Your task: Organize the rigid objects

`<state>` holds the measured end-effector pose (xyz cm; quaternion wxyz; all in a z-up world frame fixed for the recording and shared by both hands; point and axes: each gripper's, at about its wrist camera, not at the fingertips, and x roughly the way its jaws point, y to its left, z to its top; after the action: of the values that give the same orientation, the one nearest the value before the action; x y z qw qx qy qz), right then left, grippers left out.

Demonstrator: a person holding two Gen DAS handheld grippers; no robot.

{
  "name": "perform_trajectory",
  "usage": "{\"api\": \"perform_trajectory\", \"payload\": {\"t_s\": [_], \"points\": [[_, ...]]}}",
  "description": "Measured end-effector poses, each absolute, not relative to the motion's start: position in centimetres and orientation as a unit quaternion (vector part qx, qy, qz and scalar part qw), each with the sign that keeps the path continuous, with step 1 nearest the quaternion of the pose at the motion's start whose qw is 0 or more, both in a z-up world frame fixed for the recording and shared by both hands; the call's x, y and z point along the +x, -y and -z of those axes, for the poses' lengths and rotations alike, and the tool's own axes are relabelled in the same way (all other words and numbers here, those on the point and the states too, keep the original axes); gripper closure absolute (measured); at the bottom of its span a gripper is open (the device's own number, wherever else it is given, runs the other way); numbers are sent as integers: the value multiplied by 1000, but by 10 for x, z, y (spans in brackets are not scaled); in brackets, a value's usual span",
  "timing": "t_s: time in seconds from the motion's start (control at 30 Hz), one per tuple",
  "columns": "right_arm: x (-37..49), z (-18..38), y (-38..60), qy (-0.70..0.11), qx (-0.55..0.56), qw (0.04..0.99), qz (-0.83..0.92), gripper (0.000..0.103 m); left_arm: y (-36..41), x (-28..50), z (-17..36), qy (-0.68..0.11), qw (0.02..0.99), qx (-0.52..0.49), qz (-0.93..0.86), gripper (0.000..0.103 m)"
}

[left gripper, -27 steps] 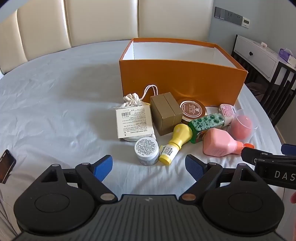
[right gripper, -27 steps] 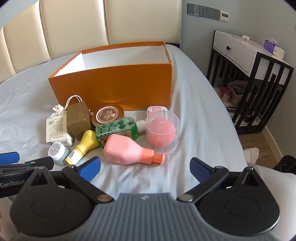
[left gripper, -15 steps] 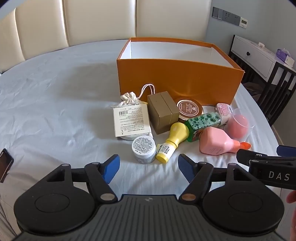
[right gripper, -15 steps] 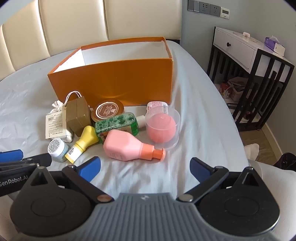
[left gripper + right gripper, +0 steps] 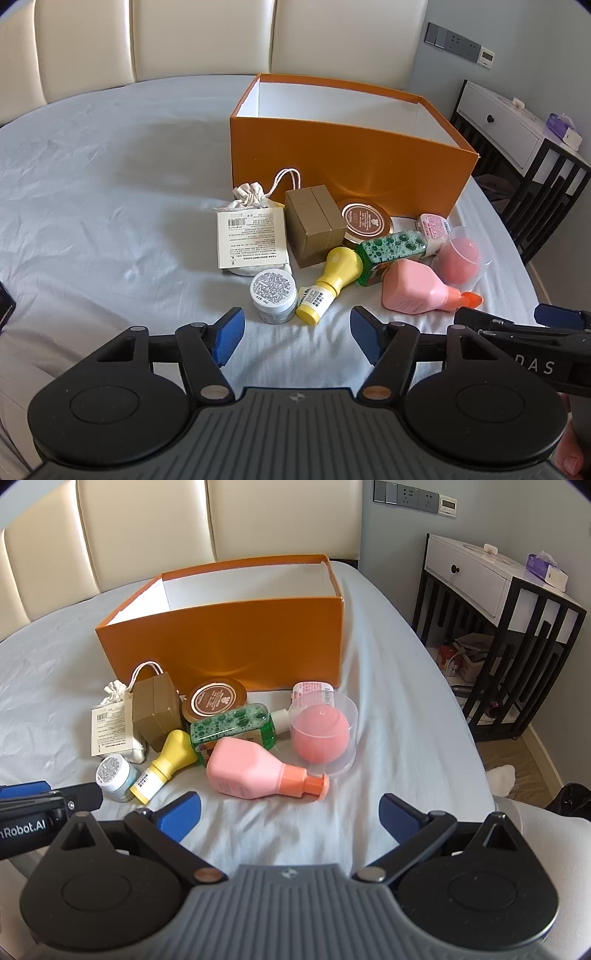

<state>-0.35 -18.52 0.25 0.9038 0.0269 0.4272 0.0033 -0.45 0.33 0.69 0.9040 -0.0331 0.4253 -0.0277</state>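
1. Rigid objects, all small toiletries, are clustered on the bed (image 5: 110, 206) just in front of the orange box (image 5: 343, 162), whose white inside appears empty as far as is shown.
2. Nearest the left gripper (image 5: 295, 330) are a small silver-lidded jar (image 5: 273, 290) and a yellow bottle (image 5: 330, 280) lying on its side; both are judged light and stiff, and the jar is best taken across its round wall, the bottle across its narrow neck end.
3. The pink bottle (image 5: 251, 770) lies on its side nearest the right gripper (image 5: 290, 814); its smooth plastic is judged slippery, so the flat body is the likelier hold, not the orange pump.
4. The clear cup (image 5: 325, 731) with a pink sponge inside is judged thin and easily crushed; the green bottle (image 5: 232, 727) and brown-lidded tin (image 5: 214, 701) are partly hemmed in by neighbours, as is the olive carton (image 5: 314, 225).
5. The cloth pouch (image 5: 251, 199) with its label card is soft and is judged no part of the rigid set.
6. The jaws of both grippers stand apart with nothing between them, the right pair spread very wide, the left pair less so.
7. Against the earlier frames, the left jaws are set narrower, and the cluster sits lower and closer in both views; the objects themselves are unmoved.
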Motion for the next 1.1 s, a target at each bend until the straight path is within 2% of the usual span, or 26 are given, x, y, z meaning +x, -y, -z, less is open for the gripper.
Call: {"api": "perform_trajectory", "payload": {"t_s": [0.13,0.2,0.3,0.4,1.1], "points": [[-4,-2,185,-427,26,904,-5,2,-1,-6,-8,-419,907,-25,31,25],[-4,-2,185,-427,26,904,-5,2,1,-7,-8,-416,909,-19,31,31],[-4,-3,185,-428,27,903,-5,2,3,-9,-8,-410,912,-6,26,32],[-4,-3,184,-429,25,903,-5,2,3,-8,-8,-412,911,0,25,37],[-3,-3,184,-433,18,901,-4,3,1,-7,-9,-414,910,0,27,38]]}}
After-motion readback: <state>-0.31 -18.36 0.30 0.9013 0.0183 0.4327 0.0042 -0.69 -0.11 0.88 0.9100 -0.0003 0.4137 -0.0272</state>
